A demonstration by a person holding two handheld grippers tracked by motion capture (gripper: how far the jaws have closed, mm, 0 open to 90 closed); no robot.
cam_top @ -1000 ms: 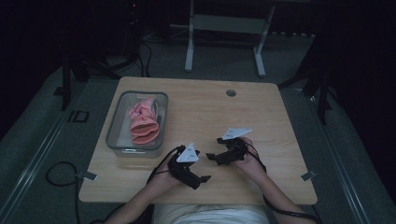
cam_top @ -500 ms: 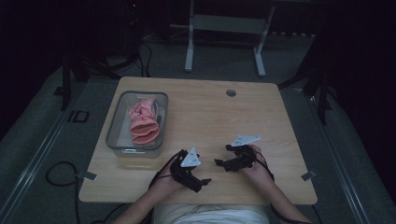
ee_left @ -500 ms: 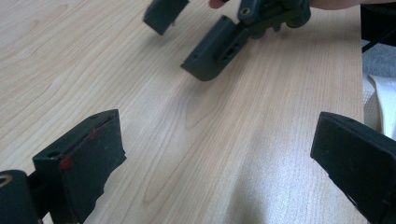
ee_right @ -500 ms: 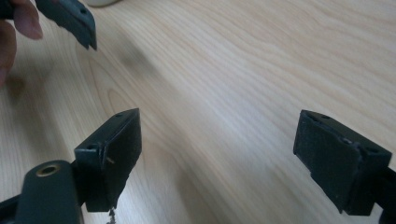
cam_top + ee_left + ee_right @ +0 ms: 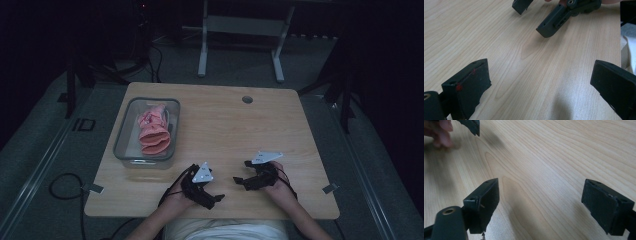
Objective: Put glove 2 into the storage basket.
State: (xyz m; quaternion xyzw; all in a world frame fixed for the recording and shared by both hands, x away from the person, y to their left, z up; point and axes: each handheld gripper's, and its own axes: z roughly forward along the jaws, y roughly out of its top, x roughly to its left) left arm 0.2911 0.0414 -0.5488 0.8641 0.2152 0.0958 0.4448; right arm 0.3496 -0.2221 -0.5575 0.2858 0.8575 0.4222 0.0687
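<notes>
The high view is looking dim and murky; both gripper views are showing the table (image 5: 524, 62) brightly, edges blurring.

Black gripper (image 5: 214, 196) bodies carry grey triangular plates.

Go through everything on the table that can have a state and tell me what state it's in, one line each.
left gripper: open, empty, low over the table near its front edge.
right gripper: open, empty, facing the left one.
clear bin: upright, no lid, holding the pink cloth.
pink cloth: bunched up inside the bin.
</notes>
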